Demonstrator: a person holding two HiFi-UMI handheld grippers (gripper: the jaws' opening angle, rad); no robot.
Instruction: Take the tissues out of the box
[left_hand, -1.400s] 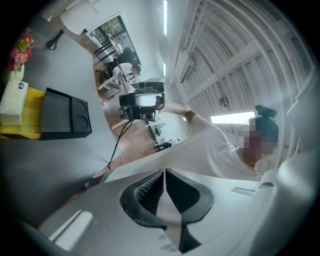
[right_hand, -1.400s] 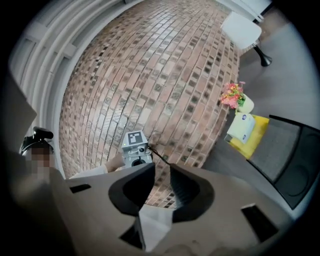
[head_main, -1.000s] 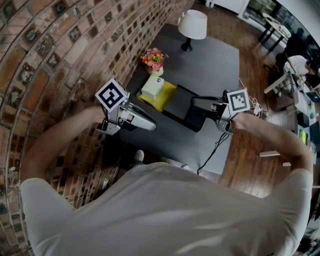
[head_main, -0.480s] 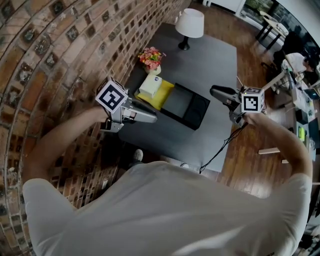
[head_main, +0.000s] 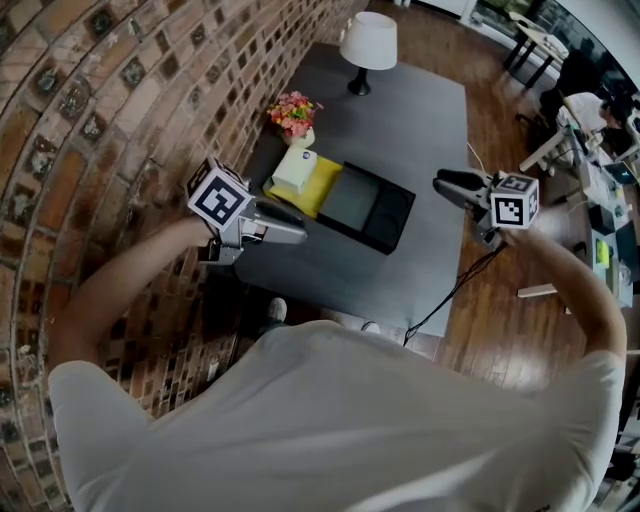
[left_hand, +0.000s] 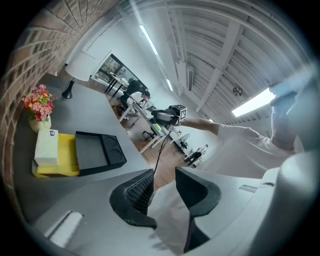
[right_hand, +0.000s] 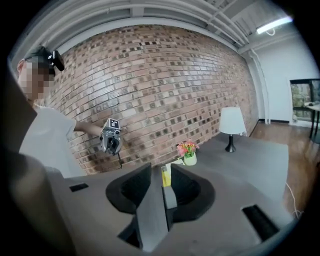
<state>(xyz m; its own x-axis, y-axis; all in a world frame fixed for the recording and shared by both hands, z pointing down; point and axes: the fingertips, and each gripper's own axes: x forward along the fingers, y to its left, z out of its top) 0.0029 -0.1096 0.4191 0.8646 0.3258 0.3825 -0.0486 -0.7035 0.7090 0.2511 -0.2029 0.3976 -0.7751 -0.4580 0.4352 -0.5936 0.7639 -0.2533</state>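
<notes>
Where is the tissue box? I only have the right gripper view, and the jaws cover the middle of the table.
Observer: The head view shows the white tissue box lying on a yellow square mat, just in front of the vase of pink flowers.
Operator: Anything else close to it?
Observer: Yes. A black plastic tray with two round recesses lies beside the mat, on the side away from the wall.
Operator: Is the left gripper carrying anything?
Observer: No. In its own view the left gripper has its jaws apart with nothing between them. They have just been opening.
</notes>
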